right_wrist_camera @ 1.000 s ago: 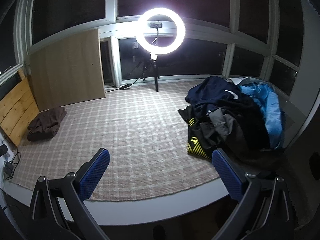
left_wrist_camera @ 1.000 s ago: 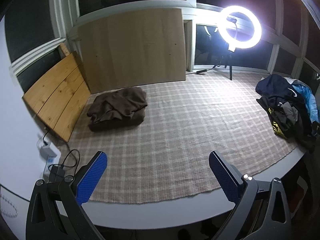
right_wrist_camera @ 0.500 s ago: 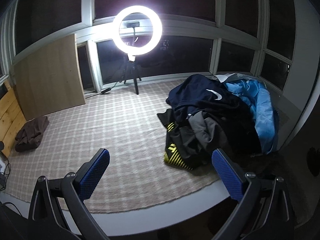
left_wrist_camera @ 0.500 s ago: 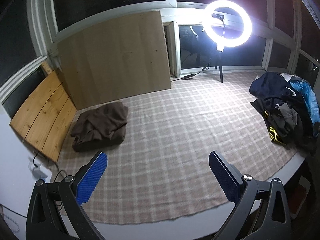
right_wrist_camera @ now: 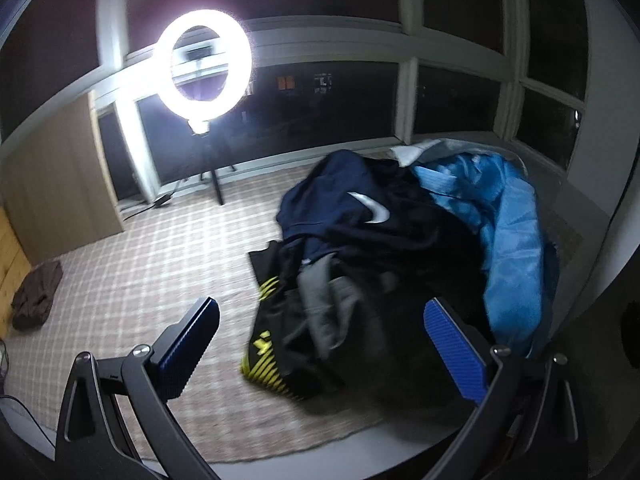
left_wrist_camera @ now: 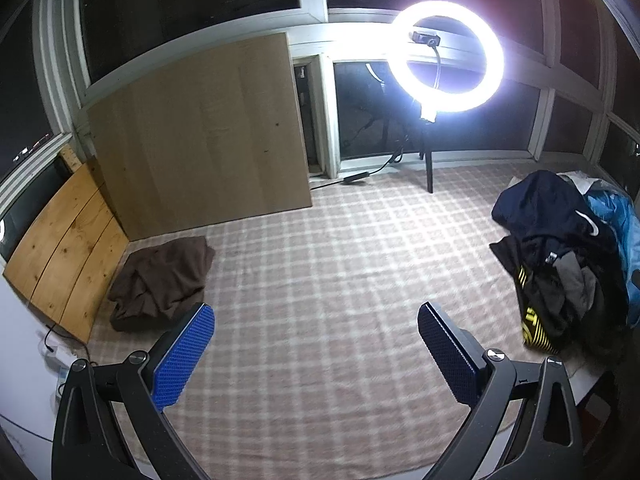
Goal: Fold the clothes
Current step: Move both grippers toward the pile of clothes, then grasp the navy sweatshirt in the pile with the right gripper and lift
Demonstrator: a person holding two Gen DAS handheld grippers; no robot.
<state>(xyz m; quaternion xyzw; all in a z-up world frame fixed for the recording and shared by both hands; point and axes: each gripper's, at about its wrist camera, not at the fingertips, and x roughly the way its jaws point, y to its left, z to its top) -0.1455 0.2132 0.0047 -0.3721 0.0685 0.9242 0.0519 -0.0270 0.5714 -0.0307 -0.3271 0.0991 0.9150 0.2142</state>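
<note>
Two grippers, both with jaws spread wide and gripping nothing, hang over the pale checked woven cloth point(left_wrist_camera: 340, 280) that covers the table. Against the frames of a second earlier, the right gripper point(right_wrist_camera: 320, 344) has swung toward the heap of unfolded clothes point(right_wrist_camera: 400, 264), which now fills the centre and right of its view and lies partly between its blue-padded fingers point(right_wrist_camera: 454, 354); the picture there is smeared, so the swing seems to be under way. The left gripper point(left_wrist_camera: 316, 350) has turned less, and its view looks across the open middle of the cloth. I judge this as a reach for the next garment, with no folding of it begun.

Counted: one heap, in which a navy top with a white swoosh point(right_wrist_camera: 352, 208), a light blue shiny garment point(right_wrist_camera: 508, 248), a grey piece point(right_wrist_camera: 324, 296) and a black piece with yellow stripes point(right_wrist_camera: 268, 360) can be told apart; more may lie beneath. One brown garment point(left_wrist_camera: 160, 280) lies bundled alone at lower left of the left view, seemingly already folded. One lit ring light on a tripod point(left_wrist_camera: 446, 56) stands at the back, and two wooden boards point(left_wrist_camera: 200, 132) lean at left.
</note>
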